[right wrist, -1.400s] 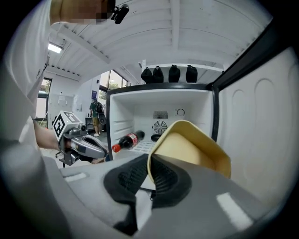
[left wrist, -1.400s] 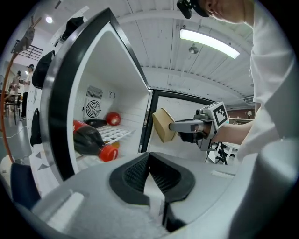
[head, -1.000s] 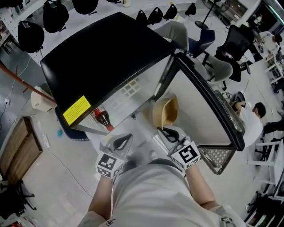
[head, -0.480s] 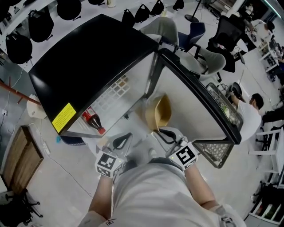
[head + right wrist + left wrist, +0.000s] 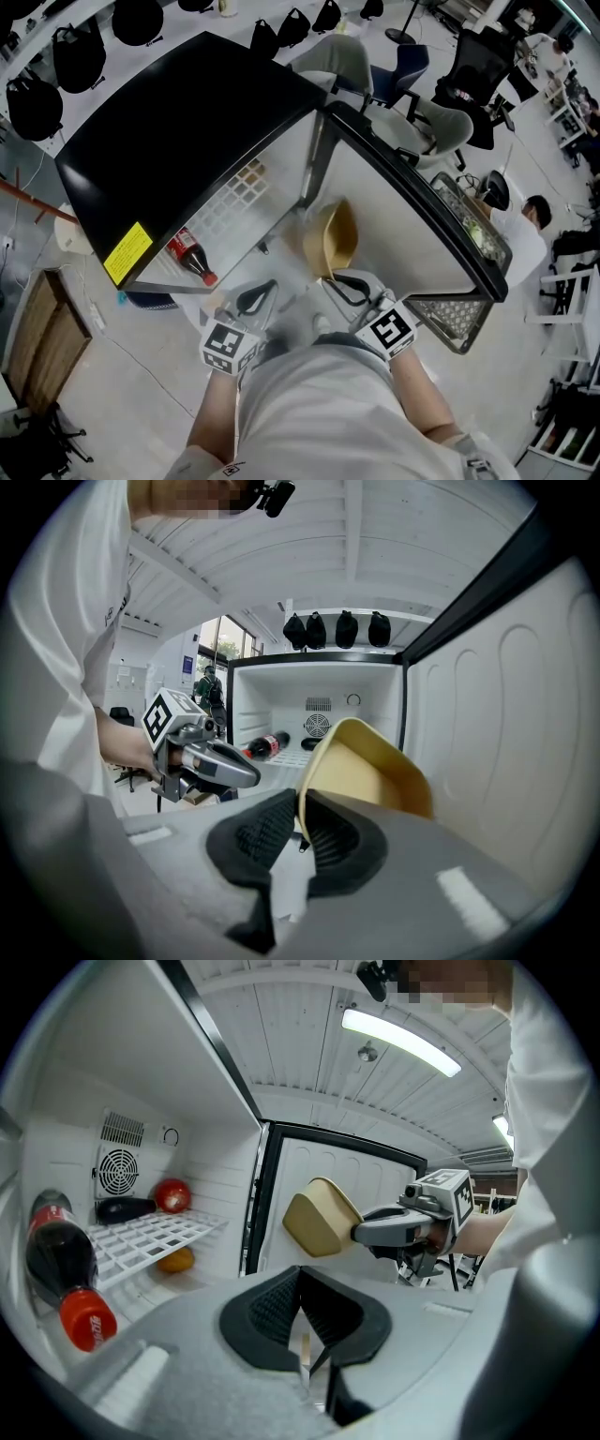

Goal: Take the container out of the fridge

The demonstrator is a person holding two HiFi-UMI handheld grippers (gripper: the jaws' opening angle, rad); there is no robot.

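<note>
- The right gripper [image 5: 342,281] is pinching only the thin rim of the tan container [image 5: 330,239], which is hanging out in front of the fridge [image 5: 187,122], beside its open door [image 5: 412,216].
- Its jaws have just been easing open a little around that rim, so I'm thinking the container could be slipping or tipping loose.
- The left gripper [image 5: 258,298] is sitting with its jaws pressed together on nothing, offering no support underneath.
- The container is showing an empty inside, as far as I can see.
- In the fridge, a cola bottle [image 5: 61,1269] is lying at the shelf's front, and a red fruit [image 5: 172,1195] is sitting further back.

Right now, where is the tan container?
In the head view the container sits centre, just outside the fridge beside its open door, rim pinched in the right claw, whose jaws have just eased open slightly.
</note>
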